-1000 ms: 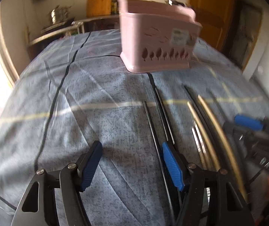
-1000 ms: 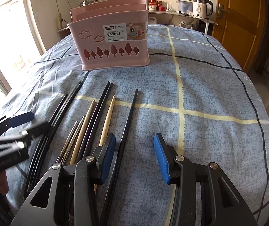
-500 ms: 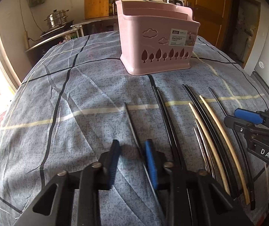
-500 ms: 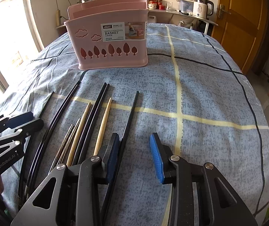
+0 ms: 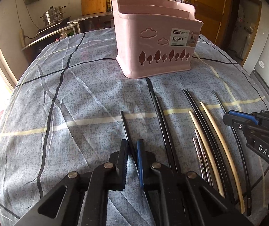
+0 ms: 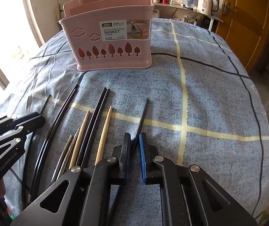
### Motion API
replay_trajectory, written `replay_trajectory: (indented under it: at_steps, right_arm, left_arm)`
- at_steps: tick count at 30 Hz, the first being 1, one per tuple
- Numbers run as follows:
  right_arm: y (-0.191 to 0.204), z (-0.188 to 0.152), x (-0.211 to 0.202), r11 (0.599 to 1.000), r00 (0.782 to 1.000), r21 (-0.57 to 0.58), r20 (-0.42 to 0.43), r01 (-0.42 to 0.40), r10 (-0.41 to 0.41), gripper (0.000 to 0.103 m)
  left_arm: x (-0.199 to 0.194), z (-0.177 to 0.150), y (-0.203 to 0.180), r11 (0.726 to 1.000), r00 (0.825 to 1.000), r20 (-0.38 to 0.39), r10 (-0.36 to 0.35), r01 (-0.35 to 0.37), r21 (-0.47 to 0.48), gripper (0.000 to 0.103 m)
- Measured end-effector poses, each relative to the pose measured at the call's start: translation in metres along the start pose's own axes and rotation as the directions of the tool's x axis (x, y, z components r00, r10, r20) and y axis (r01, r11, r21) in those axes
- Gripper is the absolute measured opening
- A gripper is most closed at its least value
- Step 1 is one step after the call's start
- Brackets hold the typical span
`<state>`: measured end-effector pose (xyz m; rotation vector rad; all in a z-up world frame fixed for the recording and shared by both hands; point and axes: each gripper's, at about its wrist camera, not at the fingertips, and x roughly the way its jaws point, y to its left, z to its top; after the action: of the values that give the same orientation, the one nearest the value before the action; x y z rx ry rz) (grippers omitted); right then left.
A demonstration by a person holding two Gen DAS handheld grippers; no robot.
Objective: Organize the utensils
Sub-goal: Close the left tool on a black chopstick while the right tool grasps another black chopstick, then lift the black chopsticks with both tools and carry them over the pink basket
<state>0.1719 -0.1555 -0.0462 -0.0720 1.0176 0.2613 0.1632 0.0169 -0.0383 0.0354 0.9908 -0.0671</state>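
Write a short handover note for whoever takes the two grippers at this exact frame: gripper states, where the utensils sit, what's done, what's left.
Left gripper: jaws closed on the leftmost black chopstick, which lies apart from the row.
Right gripper: jaws closed on the rightmost black chopstick.
Other chopsticks, black, wooden and metal, lie in a row on the blue cloth.
Pink basket stands upright beyond them; no chopsticks show above its rim.
Done: both grips made.
Left: lift both, drop into basket, then collect the rest.
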Motion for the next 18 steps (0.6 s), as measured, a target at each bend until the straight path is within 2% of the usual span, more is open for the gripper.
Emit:
replay_trajectory:
  at_steps: [7,18]
  right_arm:
    - [-0.010,-0.001,-0.014,0.996,0.997,0.053,0.020,-0.071,0.070,0.005]
    - [-0.007,0.018,-0.060,0.992,0.984,0.035,0.135,-0.120,0.114,0.005]
  left_arm:
    - [-0.019,0.007,0.007,0.996,0.996,0.036,-0.077,0.078,-0.033,0.005]
    - [-0.073,0.034,0.019,0.989,0.981,0.136,-0.140,0.146,-0.035,0.004]
